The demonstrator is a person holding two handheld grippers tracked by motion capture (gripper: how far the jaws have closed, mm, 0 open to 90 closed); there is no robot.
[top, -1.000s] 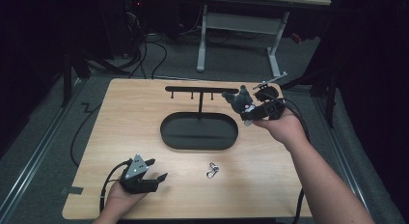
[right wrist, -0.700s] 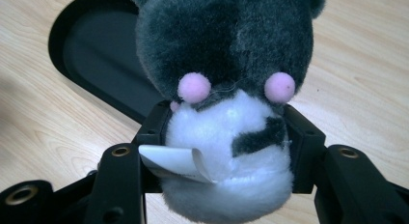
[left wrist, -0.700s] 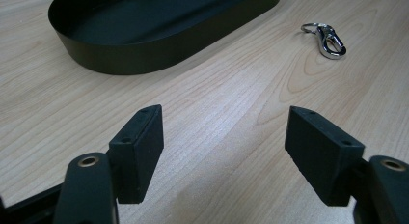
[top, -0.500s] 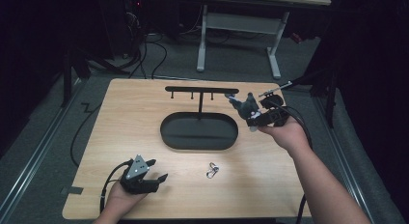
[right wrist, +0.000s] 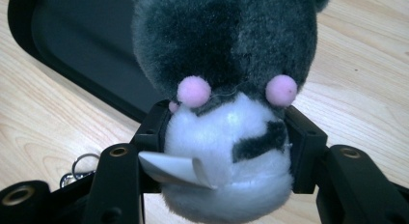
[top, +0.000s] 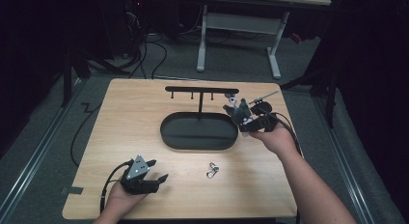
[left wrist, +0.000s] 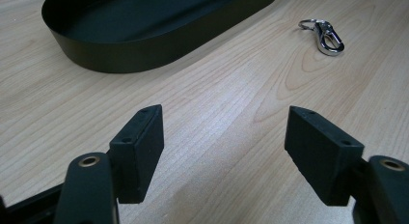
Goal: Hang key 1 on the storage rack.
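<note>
A grey and white plush toy point(top: 239, 109) with pink pompoms point(right wrist: 226, 89) hangs in my right gripper point(top: 244, 119), whose jaws are shut on its white lower part point(right wrist: 226, 132). It hovers over the right end of the black oval tray point(top: 166, 137), just below the end of the black hanger bar point(top: 200, 90). My left gripper point(top: 156, 170) rests at the table's front left, open, with bare wood between its jaws point(left wrist: 224, 122). A small silver key clasp point(top: 211, 170) lies on the wood between the tray and the front edge.
The hanger bar stands on a thin post rising from the tray's back rim. The tray wall point(left wrist: 120, 60) and the clasp point(left wrist: 328, 35) lie ahead of the left gripper. A cable point(top: 79, 132) trails off the table's left side. Desk legs point(top: 202, 40) stand beyond.
My right gripper has come down with the plush toy, from level with the hanger bar's right end to just over the tray's right end. The left gripper has stayed put.
</note>
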